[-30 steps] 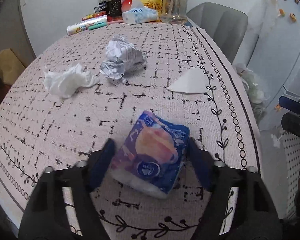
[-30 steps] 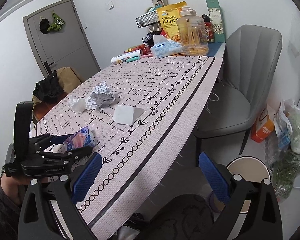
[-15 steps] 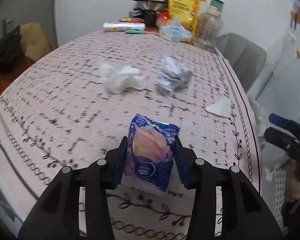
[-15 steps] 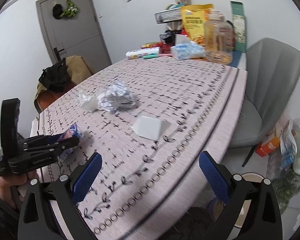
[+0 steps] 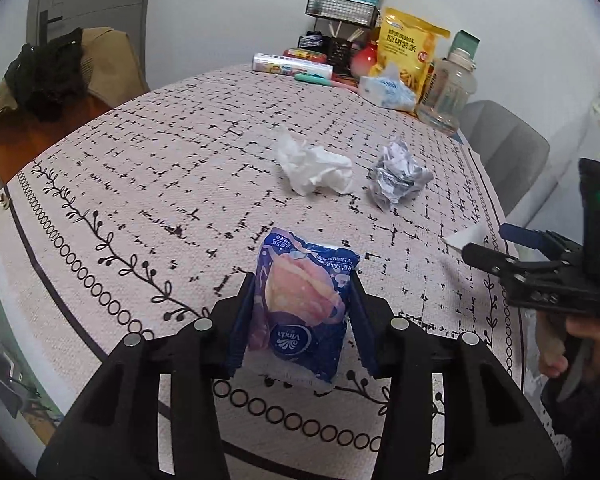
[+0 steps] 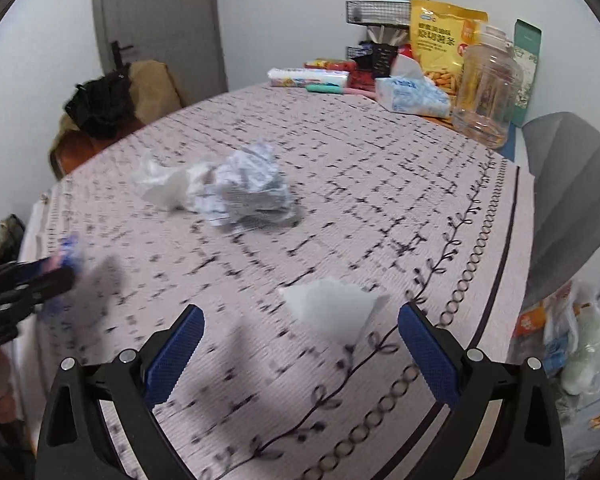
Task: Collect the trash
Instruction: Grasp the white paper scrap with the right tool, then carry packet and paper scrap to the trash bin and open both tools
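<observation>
Tissue pack (image 5: 300,316) clamped between left gripper (image 5: 302,320) fingers.

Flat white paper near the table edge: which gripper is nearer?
Right. The right gripper hovers open just before the flat white paper; the left gripper, across the table, clamps the blue tissue pack.

left gripper (image 5: 302,322) clamped on blue Vinda tissue pack (image 5: 302,308), pads pressing both sides, pack upright above patterned tablecloth (image 5: 140,184). beyond it: white crumpled tissue (image 5: 314,168), crumpled printed paper (image 5: 398,178) just beside it to the right. right gripper (image 5: 486,246) at right edge, over a white folded paper (image 5: 466,237) near table edge, jaw gap unclear from here. clutter at far end: yellow snack bag (image 5: 410,50), clear jug (image 5: 450,94)
</observation>
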